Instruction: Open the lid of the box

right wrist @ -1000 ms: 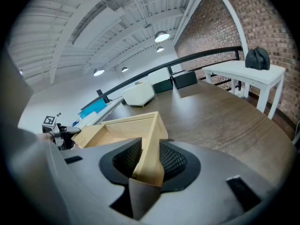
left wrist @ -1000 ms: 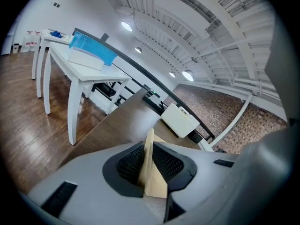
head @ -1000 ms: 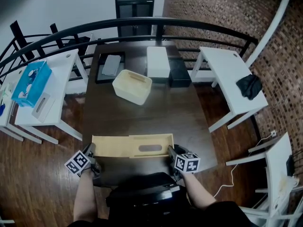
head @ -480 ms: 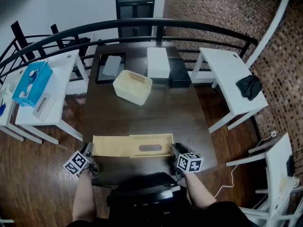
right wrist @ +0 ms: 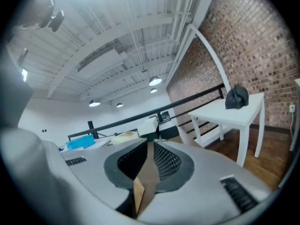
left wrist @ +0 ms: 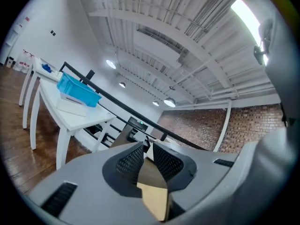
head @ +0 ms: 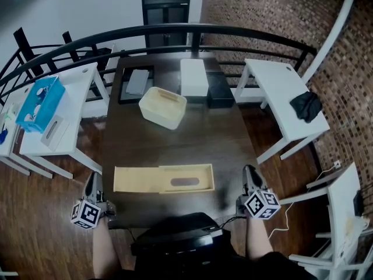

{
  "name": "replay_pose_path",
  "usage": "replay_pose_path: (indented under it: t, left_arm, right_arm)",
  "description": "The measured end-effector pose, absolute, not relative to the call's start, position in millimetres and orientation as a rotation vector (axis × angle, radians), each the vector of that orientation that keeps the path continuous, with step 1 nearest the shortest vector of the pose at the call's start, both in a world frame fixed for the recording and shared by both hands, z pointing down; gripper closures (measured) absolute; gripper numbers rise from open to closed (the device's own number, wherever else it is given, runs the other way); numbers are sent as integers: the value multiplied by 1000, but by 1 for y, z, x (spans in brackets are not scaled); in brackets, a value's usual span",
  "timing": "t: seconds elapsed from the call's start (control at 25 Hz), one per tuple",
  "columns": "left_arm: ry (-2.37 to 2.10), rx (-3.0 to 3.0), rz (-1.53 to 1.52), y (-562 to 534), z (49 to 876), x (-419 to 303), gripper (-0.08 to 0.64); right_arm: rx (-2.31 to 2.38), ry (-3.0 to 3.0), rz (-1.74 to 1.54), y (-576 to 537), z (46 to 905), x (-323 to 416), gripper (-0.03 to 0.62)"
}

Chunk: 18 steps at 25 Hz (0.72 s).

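Observation:
The pale wooden lid [head: 163, 178], with a slot in it, lies flat near the front edge of the dark table [head: 175, 139]. The open cream box [head: 163, 107] stands farther back, tilted on the tabletop. My left gripper [head: 90, 179] hangs off the table's left front corner, apart from the lid. My right gripper [head: 249, 171] is off the right front corner, also clear of the lid. In the left gripper view the jaws [left wrist: 147, 146] are closing to a thin slit with nothing gripped. The right gripper view shows its jaws [right wrist: 151, 143] closing the same way, empty.
At the table's far end are a white box [head: 194, 76], a black box [head: 220, 89] and a dark tray [head: 137, 81]. White side tables flank it: the left [head: 70, 98] holds a blue bin [head: 39, 102], the right [head: 280, 92] a black cloth [head: 306, 105]. A curved black railing [head: 175, 28] runs behind.
Both grippers held the lid's ends a second ago. They have let go and swung outward past the table's corners. The lid stays flat where it was.

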State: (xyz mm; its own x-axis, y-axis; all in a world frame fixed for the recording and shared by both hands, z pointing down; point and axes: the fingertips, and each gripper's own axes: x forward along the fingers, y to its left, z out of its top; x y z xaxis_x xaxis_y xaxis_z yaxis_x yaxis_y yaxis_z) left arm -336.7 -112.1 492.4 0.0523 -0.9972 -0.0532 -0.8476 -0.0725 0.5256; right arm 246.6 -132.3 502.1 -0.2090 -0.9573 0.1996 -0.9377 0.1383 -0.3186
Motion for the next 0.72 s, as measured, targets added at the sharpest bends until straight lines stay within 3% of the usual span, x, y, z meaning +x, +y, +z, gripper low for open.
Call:
replay_pose_path:
  t: [0.08,0.32,0.72]
  left_arm:
    - [-1852,2080,-565,-107,473,-317,515]
    - [-1793,2304,-510,-94,444,-275,538]
    - [-1779,2248,-557,-80,451,-282,538]
  right_arm:
    - [-1969,2268,-501,-128,484,258,589]
    - [-1940,2242,-319,-119,446,253,591]
    - [-1878,2318,-330,-119,443,236,592]
